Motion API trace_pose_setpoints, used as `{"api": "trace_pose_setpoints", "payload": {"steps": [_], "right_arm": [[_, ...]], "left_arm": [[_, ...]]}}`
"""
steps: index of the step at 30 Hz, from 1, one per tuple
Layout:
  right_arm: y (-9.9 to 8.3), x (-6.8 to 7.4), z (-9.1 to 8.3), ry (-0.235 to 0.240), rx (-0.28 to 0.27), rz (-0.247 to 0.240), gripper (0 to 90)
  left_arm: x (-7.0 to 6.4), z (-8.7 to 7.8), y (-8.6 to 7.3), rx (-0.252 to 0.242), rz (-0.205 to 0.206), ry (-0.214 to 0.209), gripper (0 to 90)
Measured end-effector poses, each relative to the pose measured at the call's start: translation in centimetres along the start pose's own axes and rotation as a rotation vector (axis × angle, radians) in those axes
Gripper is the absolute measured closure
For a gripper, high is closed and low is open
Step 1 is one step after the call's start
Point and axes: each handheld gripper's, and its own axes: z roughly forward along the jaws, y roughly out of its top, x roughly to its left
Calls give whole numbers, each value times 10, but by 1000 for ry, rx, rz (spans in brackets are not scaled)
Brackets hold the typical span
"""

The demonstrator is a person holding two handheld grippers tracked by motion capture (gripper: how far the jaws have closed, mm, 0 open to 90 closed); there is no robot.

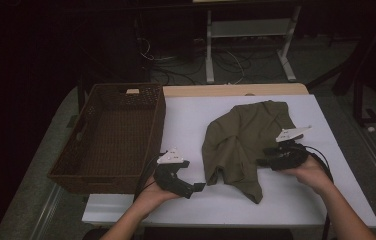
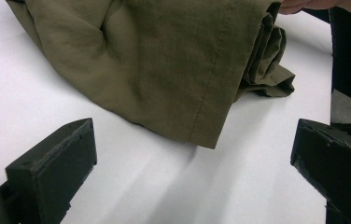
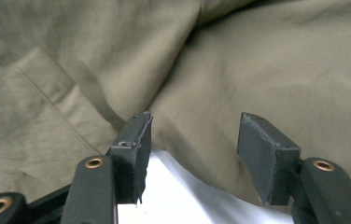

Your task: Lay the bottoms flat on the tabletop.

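Left tongs (image 2: pixel 192 172), low in the frame, gape wide over bare white desk (image 2: pixel 33 102), just short of the hem. Right tongs (image 3: pixel 192 140) stand partly open at the cloth's edge, gripping nothing. Olive garment (image 1: pixel 243 140), woven and creased, lies mid-frame; brown wicker basket (image 1: pixel 76 165) centre-left.

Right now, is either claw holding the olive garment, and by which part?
Nothing is held. The left claw is wide open short of the olive garment, near its lower hem. The right claw is open at the cloth's right edge, not closed on it.
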Motion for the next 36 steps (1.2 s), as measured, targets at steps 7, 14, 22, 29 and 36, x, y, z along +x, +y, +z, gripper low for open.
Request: {"api": "trace_pose_setpoints", "payload": {"steps": [7,14,22,29,36], "right_arm": [[-1,2,14,-19,50,-30,387],[-2,4,21,-99,77,-107,657],[0,0,19,-100,80,-93,839],[1,-11,7,-120,33,-46,844],[1,-26,-6,-186,16,-6,843]], "left_arm": [[0,1,0,1,-1,-1,0],[-1,3,0,9,2,-3,0],[-1,4,-1,11,2,-9,0],[-1,3,-1,10,3,-10,0],[-1,4,-1,11,0,-12,0]]}}
